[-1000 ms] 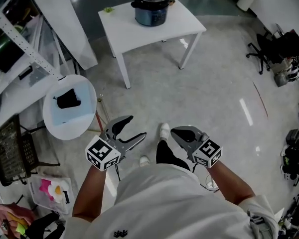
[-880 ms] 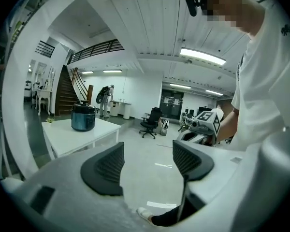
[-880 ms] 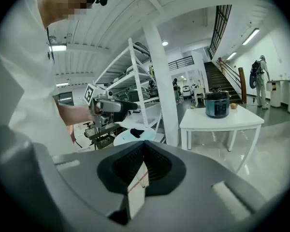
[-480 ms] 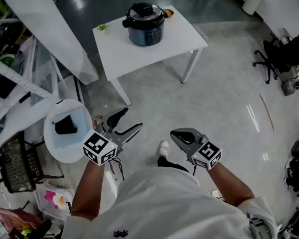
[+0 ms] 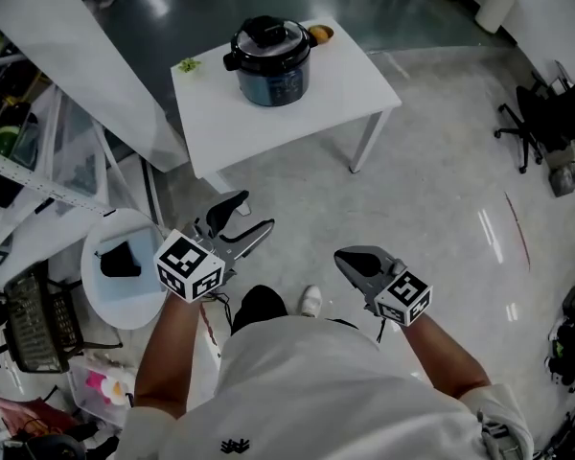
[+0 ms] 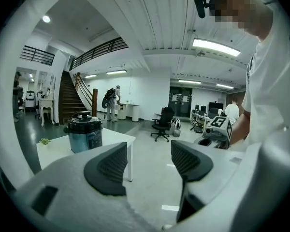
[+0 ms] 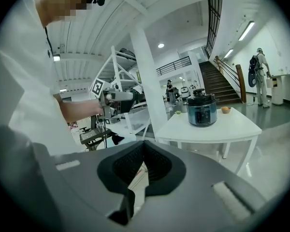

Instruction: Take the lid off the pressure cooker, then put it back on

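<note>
A dark blue pressure cooker (image 5: 268, 65) with its black lid (image 5: 266, 34) on stands on a white table (image 5: 340, 89) some way ahead of me. It also shows in the left gripper view (image 6: 85, 132) and the right gripper view (image 7: 201, 109). My left gripper (image 5: 249, 214) hangs over the floor short of the table, its jaws wide open and empty (image 6: 149, 151). My right gripper (image 5: 346, 255) is beside it at the right, with its pads shut together on nothing (image 7: 144, 148).
A small orange thing (image 5: 320, 34) and a green scrap (image 5: 187, 64) lie on the table. A round white stool (image 5: 125, 271) and metal shelving (image 5: 24, 161) stand at the left. A slanted white board (image 5: 86, 56) leans there, and office chairs (image 5: 541, 113) are at the right.
Both grippers have moved forward across the floor toward the table, and the cooker sits lower and nearer in the head view. Neither gripper's jaws visibly changed.
</note>
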